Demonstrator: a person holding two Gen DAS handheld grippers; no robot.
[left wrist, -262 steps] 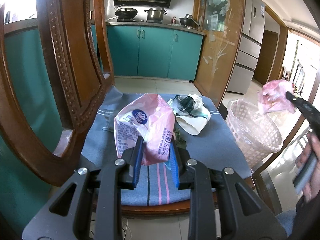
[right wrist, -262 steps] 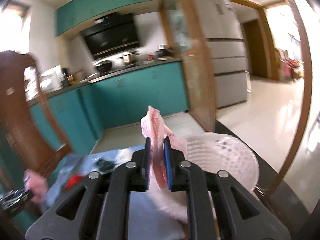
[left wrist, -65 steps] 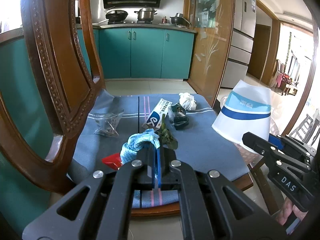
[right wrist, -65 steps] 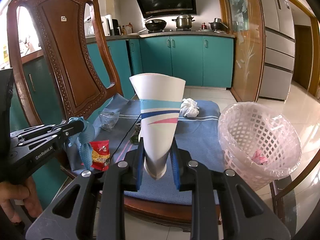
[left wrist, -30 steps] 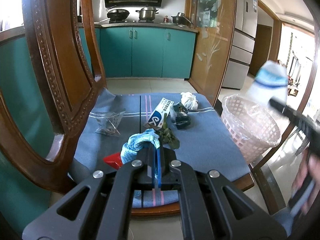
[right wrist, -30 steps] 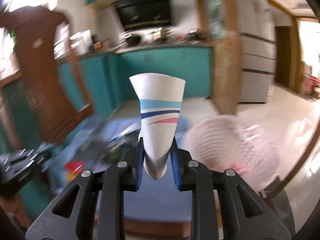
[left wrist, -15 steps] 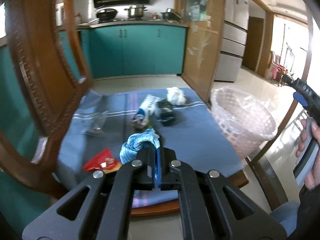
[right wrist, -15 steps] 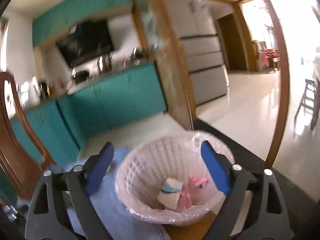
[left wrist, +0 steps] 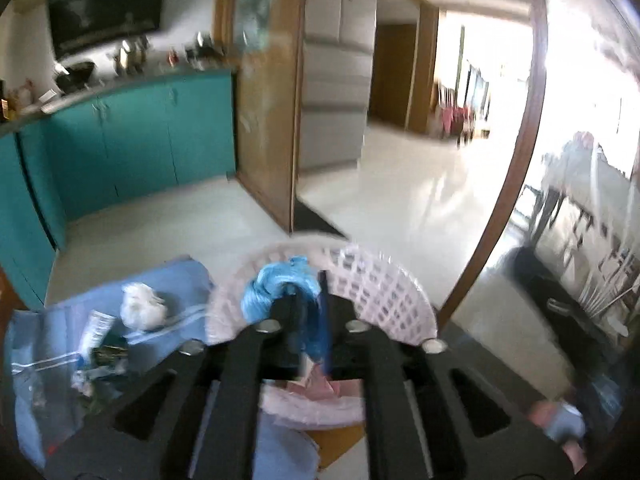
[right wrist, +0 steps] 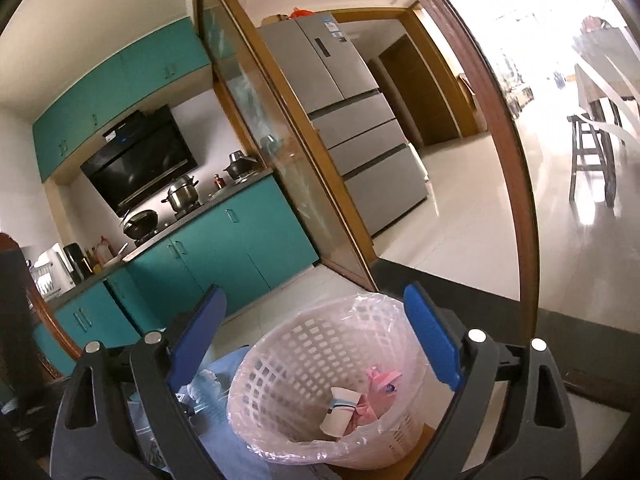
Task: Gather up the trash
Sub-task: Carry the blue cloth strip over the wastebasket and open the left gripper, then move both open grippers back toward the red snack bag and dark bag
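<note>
Left claw (left wrist: 306,312) over the basket (left wrist: 384,292), its jaws just opening; the blue wad (left wrist: 276,286) sits loosely between them, apparently still draped on one pad (blurred). Best: spread wider, let it drop clear of the rim. Right claw (right wrist: 316,340) gapes, holding nothing.

Wad: crumpled, soft. Basket: white lattice plastic, film liner; paper cup (right wrist: 340,410) inside at 6 o'clock.

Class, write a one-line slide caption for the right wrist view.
Open right claw above the lined basket, where a paper cup and pink wrapper already lie.
</note>
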